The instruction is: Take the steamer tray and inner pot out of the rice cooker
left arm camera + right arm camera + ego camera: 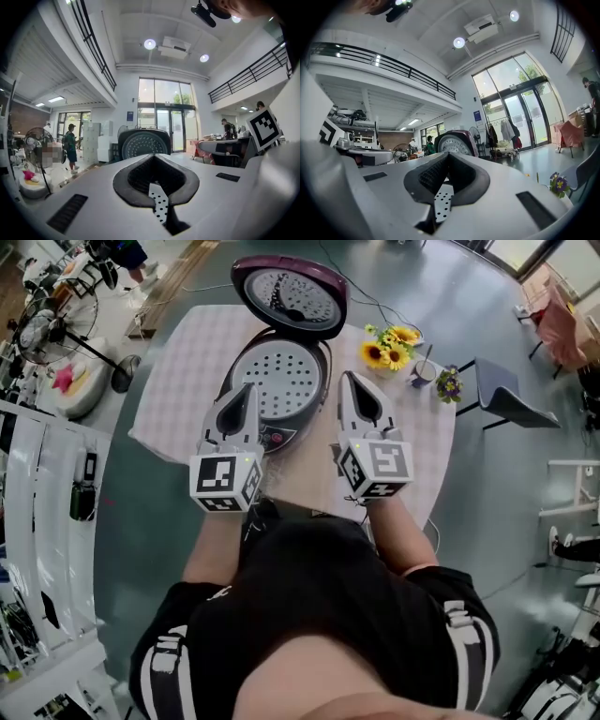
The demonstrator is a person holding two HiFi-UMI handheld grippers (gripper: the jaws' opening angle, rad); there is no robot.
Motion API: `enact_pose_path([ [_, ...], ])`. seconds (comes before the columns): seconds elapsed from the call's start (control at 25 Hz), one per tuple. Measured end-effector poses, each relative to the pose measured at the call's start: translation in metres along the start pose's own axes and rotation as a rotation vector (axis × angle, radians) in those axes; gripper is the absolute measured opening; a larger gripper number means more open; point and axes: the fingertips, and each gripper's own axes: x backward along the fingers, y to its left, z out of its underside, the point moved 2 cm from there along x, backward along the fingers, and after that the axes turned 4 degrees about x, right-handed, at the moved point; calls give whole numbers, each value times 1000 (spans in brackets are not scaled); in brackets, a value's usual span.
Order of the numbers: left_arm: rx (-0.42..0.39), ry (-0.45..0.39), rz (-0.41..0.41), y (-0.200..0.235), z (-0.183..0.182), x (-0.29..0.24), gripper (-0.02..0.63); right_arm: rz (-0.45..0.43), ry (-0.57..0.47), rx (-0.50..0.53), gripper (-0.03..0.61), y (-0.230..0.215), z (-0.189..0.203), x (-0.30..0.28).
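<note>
The rice cooker [281,418] stands on the table with its purple lid [289,296] swung up and back. The white perforated steamer tray [281,379] sits in its mouth and hides the inner pot. My left gripper [249,388] is shut, its tip over the tray's left edge. My right gripper [347,381] is shut too, just off the cooker's right rim. In the left gripper view the left gripper [153,159] points at the lid [143,143], with the tray [160,204] showing below the jaws. The right gripper view shows the same past the right gripper [446,157]: tray [442,201] and lid [457,143].
A checked cloth covers the table [183,362]. Sunflowers [389,345], a cup [424,371] and a small posy [449,383] stand at its right side. A grey chair [506,395] is beyond them. A floor fan [56,334] stands at the left.
</note>
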Motion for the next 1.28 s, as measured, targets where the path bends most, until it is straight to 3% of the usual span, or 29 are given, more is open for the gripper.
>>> enact_pose_path([
  [0.4,-32,-23,174,78,-18,-41,3,227,-64,48,-2,17,-19,-48],
  [0.64,-31,-9,260,110,-13,-65,3,312,-29,39,-2,30,-5,-70],
  [0.92,-33,33,324,111,-6,-84,3,313,45,67,-2,34,1,-76],
  [1.2,1,34,337,112,-4,-91,5,288,-5,58,-1,33,0,-78],
  [1.24,20,29,359,109,-5,-91,65,263,-20,44,122,35,-1,-80],
  [1.28,41,26,384,106,-4,-92,239,243,-32,32,255,36,-2,-82],
])
